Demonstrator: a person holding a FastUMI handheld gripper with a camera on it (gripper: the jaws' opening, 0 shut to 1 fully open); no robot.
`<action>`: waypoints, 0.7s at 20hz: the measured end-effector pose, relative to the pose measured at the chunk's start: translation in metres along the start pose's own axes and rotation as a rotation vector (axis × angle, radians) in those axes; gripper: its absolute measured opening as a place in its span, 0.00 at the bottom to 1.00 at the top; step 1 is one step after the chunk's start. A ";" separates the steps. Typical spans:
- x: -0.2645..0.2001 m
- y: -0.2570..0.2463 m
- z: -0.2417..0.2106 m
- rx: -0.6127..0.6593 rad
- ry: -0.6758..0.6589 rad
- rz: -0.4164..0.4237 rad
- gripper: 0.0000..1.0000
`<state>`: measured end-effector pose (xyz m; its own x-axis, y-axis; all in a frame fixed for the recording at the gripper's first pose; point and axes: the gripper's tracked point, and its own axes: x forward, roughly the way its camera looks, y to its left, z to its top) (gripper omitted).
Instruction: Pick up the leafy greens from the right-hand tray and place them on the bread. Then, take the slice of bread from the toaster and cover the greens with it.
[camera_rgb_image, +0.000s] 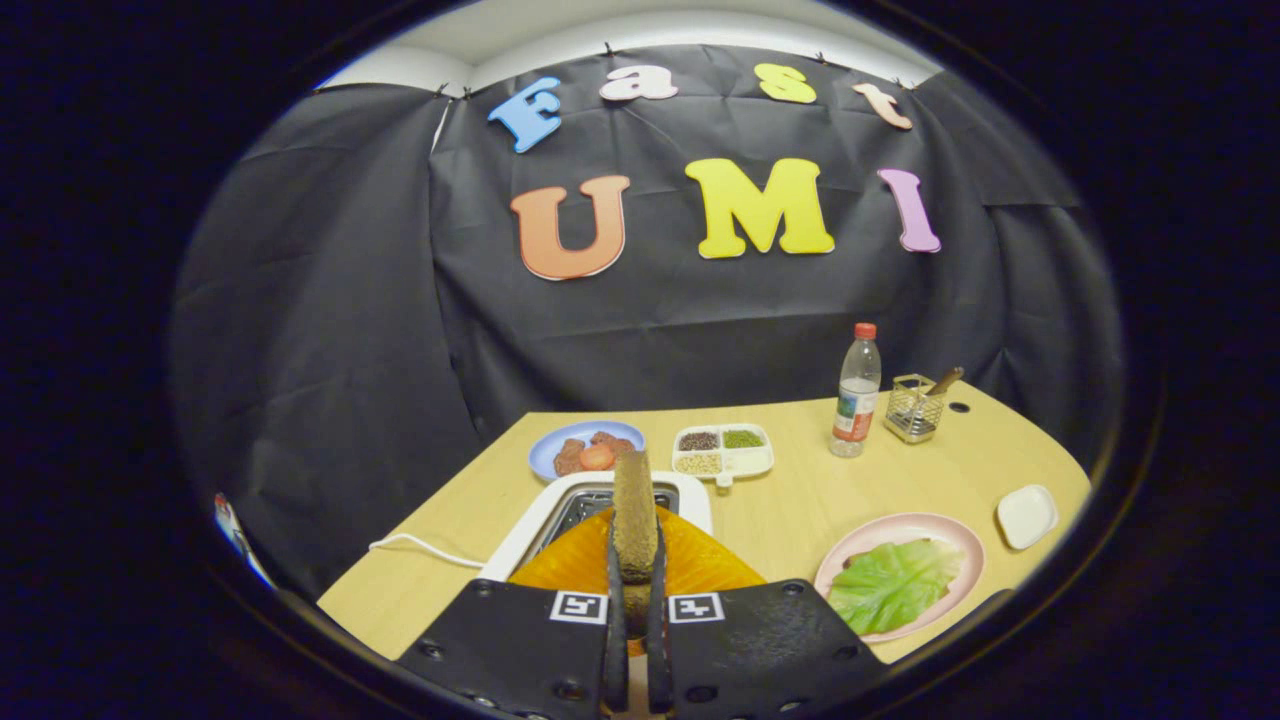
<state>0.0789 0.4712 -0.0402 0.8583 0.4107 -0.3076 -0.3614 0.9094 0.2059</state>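
- Two fingers of the gripper (636, 600) are closing on a thin brown slice of toasted bread (634, 515), one on each flat face; the slice is standing on edge between them, which suits a piece drawn straight up out of a slot.
- Directly below and ahead of the fingers, the white rectangular toaster (530, 535) with its dark metal slot is sitting open-topped; an orange rounded part is showing between the fingers and the toaster, and what it is cannot be told. A white power cable (420, 545) is trailing off the toaster across the table.
- Beside the fingers, the pale pink round plate (905, 528) is carrying the light green leafy greens (895, 585); these are lying flat, and a dark edge under them is probably the lower bread, so the first step appears done.
- Judged from this, the held slice is heading for that plate as the cover.
- Farther off on the light wooden table (790, 510), a small white square dish (1027, 516), a blue round plate of reddish food (585, 450) and a white four-compartment tray of grains (722, 451) are standing clear of the working path.
- Farthest back, a clear plastic bottle with a red cap (857, 392) and a wire mesh holder with a wooden-handled utensil (916, 405) are standing near the black cloth wall.
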 end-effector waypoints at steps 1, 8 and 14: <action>-0.004 0.000 0.008 0.012 -0.020 0.008 0.08; -0.055 -0.013 0.079 0.122 -0.162 0.075 0.07; -0.075 -0.079 0.091 0.123 -0.206 0.002 0.07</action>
<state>0.0765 0.3627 0.0510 0.9184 0.3790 -0.1133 -0.3270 0.8886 0.3216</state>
